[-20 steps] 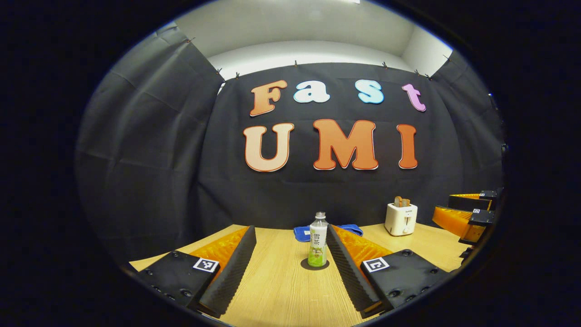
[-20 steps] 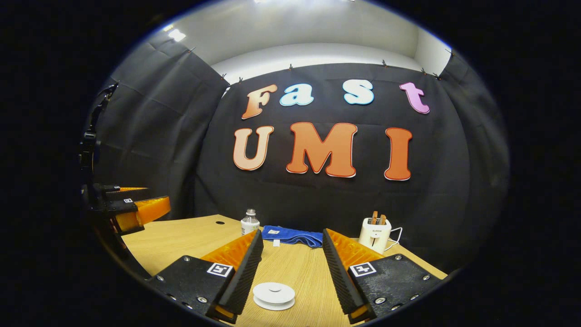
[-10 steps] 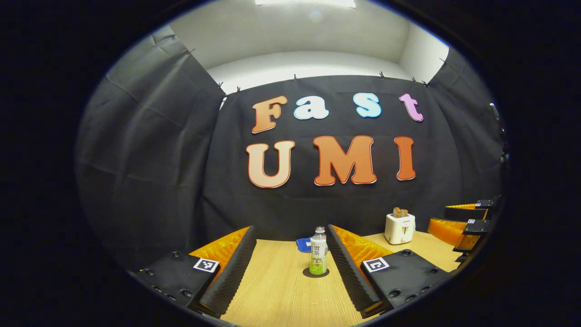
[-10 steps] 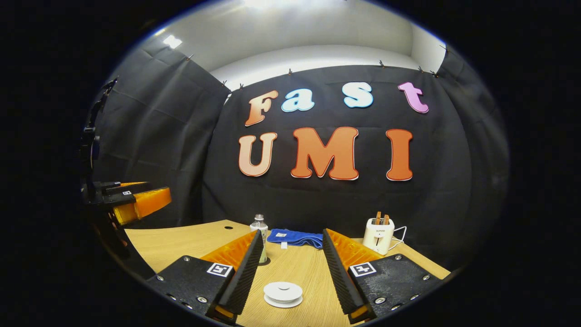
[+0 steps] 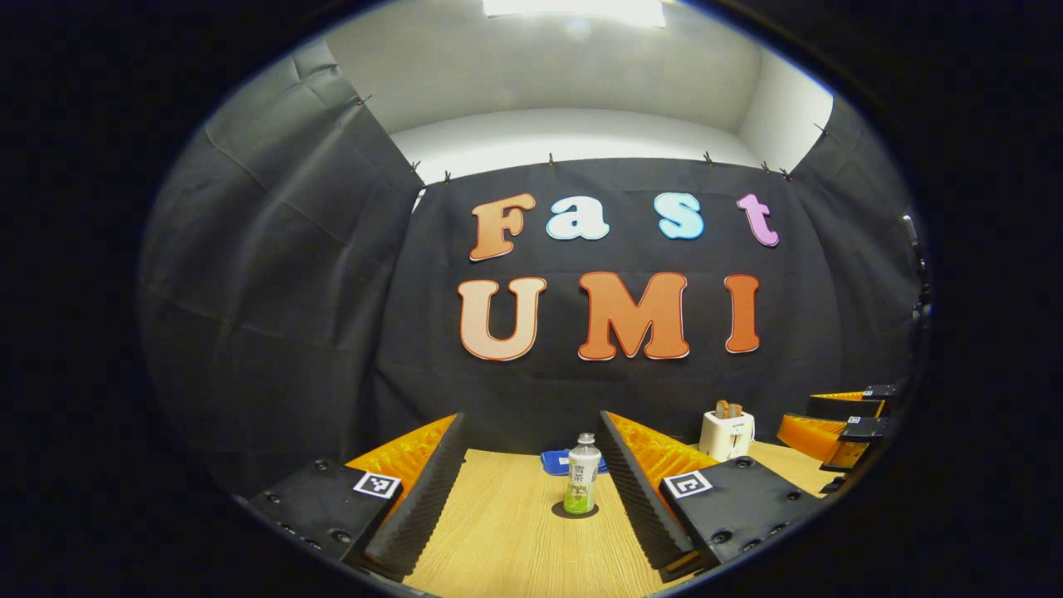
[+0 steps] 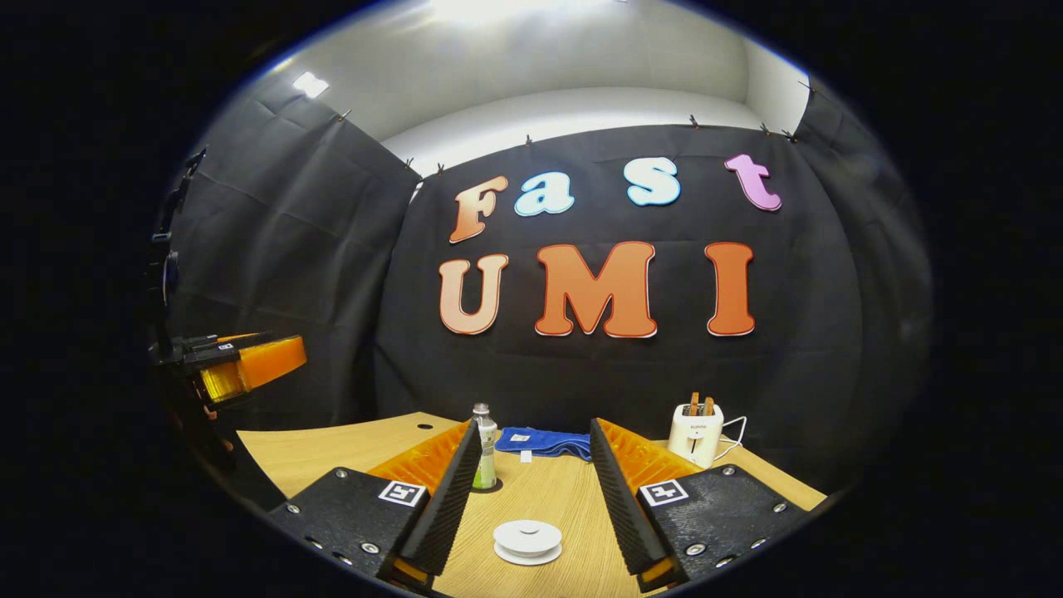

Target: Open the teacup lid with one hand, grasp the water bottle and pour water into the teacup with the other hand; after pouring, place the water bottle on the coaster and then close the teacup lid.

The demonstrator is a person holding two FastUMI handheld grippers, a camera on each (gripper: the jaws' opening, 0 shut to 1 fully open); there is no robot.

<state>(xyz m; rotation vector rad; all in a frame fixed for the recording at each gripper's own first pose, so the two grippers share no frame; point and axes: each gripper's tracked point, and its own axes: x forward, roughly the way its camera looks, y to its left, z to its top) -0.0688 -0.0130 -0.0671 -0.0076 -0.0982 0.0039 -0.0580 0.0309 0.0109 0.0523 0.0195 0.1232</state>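
The left tool (image 5: 531, 490) is held spread and empty above the wooden table (image 5: 498, 548); the water bottle (image 5: 580, 485) is seen upright on the dark coaster (image 5: 575, 510), ahead between its fingers; the right tool (image 6: 531, 498) is likewise spread, with the lidded white teacup (image 6: 527, 541) on the table between its fingers, untouched; a blue cloth (image 6: 541, 441) and a white toaster (image 6: 696, 433) are seen near the far edge.

The bottle (image 5: 581, 484) stood upright on a dark round coaster (image 5: 575, 511) on the wooden table, capped, clear above and green toward its base, with a pale label. In the right gripper view the bottle (image 6: 485, 458) stood farther back and to the left of the teacup (image 6: 527, 541), a low white round piece whose lid (image 6: 527, 531) sat closed on top.
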